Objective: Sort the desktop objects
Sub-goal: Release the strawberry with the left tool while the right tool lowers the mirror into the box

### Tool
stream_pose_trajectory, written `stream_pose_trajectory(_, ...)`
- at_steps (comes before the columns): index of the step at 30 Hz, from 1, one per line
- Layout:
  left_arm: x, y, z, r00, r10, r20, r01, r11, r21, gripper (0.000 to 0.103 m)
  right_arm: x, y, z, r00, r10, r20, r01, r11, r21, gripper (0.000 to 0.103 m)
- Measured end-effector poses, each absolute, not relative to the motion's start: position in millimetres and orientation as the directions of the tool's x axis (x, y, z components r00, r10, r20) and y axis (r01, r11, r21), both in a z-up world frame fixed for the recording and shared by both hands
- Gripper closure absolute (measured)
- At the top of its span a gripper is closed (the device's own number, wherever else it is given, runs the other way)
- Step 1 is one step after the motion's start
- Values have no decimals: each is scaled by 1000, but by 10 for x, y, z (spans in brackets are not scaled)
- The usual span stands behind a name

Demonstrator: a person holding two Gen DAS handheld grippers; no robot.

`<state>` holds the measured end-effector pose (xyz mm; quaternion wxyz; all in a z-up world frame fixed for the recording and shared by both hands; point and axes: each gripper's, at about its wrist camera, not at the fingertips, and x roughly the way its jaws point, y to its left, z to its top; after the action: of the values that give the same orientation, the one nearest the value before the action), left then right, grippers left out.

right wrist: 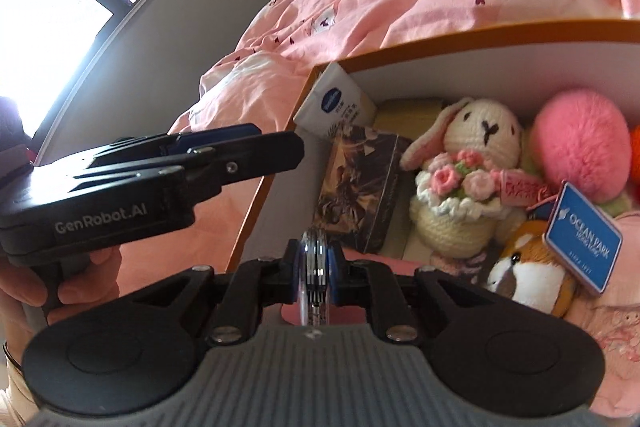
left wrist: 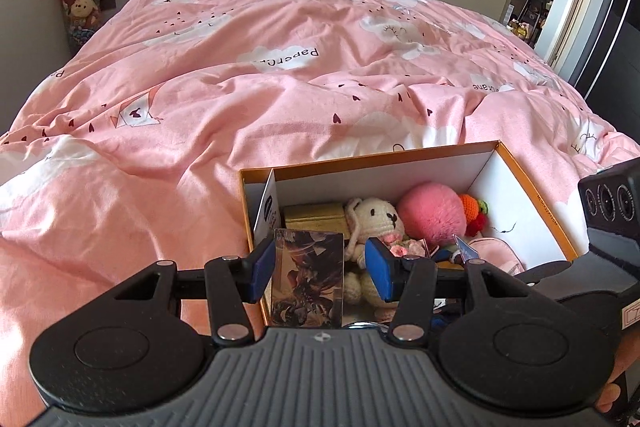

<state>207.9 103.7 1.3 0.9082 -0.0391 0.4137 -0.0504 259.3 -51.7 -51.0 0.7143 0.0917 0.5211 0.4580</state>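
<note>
I've got both hand-held grippers over the box [left wrist: 532, 187] on the bed [left wrist: 200, 87].

Left hand-held gripper [left wrist: 320, 269]: jaws stand mid-wide. The picture card box [left wrist: 308, 279] sits between the blue pads [left wrist: 382, 269] in the left wrist view, but in the right wrist view it lies inside the box, leaning by the left wall, w/ the left hand-held gripper [right wrist: 280, 143] well apart from it. So I read it as not gripped; it's just behind the jaws in line of sight.

Right hand-held gripper [right wrist: 316, 267]: jaws narrow, clamped on a thin shiny metal thing [right wrist: 315, 259], stacked silver layers, maybe a folding tool or nail clipper; can't tell which. It hangs just above the near edge of the box, not yet inside.

Box is already crowded: knitted rabbit [right wrist: 480, 155], pink pompom [right wrist: 580, 143], small plush dog [right wrist: 524, 267] w/ blue tag [right wrist: 580, 239], white packet [right wrist: 340, 103].

Risks as I see them:
- Metal thing is slick and gripped on its thin edge; a tilt or jolt could let it slip out onto the bed instead of the box.
- Free floor is only a small patch near the card box. Drop it too far right and it lands on the toys, then rolls or buries itself.
- Both grippers are close over the same corner, so they could bump or knock the card box flat.
- Box sits on soft bedding; pressing its wall may tip it.
</note>
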Motion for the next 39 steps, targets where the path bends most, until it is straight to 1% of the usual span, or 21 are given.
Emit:
stream_pose_trajectory(3,2052,1058,-15,650,-126,-749,58,991,-117,44,2608,-539,-572,34,734,-678,-543,583,604,84)
stream_pose_trajectory(6,2036,1062,-41,649,-132,-750,64,991,-119,44,2620,-543,-647,47,692,-720,-538,625,565,79)
stream_pose_trajectory(12,2021,1072,-48,648,-125,-752,56,992,-116,44,2569,-382,-695,34,686,-726,-564,613,553,79)
stream_pose_trajectory(18,1947,1036,-76,641,-119,-759,59,993,-106,44,2443,-299,-628,105,642,-759,-656,619,432,77)
stream_pose_trajectory(20,1921,1004,-73,642,-112,-758,63,994,-94,44,2412,-318,-585,148,621,-770,-680,629,377,71)
stream_pose_trajectory(21,1905,988,-60,645,-109,-756,65,994,-88,44,2408,-347,-557,163,621,-766,-682,632,368,65)
stream_pose_trajectory(25,1820,934,30,664,-99,-741,67,995,-73,44,2408,-591,-383,199,654,-730,-663,638,391,58)
stream_pose_trajectory(26,1793,926,55,669,-98,-736,65,995,-73,44,2380,-645,-334,228,649,-726,-665,648,372,57)
stream_pose_trajectory(28,1742,907,114,683,-93,-724,56,996,-75,44,2300,-750,-227,299,633,-714,-671,671,314,51)
stream_pose_trajectory(31,1652,857,188,711,-77,-699,45,997,-64,44,2173,-934,-75,388,618,-684,-670,699,251,44)
stream_pose_trajectory(32,1622,838,206,720,-69,-691,37,997,-60,42,2132,-967,-29,423,608,-672,-662,714,229,43)
stream_pose_trajectory(33,1592,820,224,729,-57,-682,25,998,-57,38,2091,-1005,10,454,597,-662,-652,728,210,40)
stream_pose_trajectory(34,1557,797,233,739,-46,-672,9,998,-58,37,2039,-1054,51,487,583,-651,-642,744,187,35)
stream_pose_trajectory(35,1519,771,235,749,-39,-662,-1,998,-60,36,1984,-1093,80,516,570,-640,-632,757,165,33)
stream_pose_trajectory(39,1390,643,162,768,-18,-640,-32,997,-66,31,1774,-1209,101,591,521,-615,-603,793,93,29)
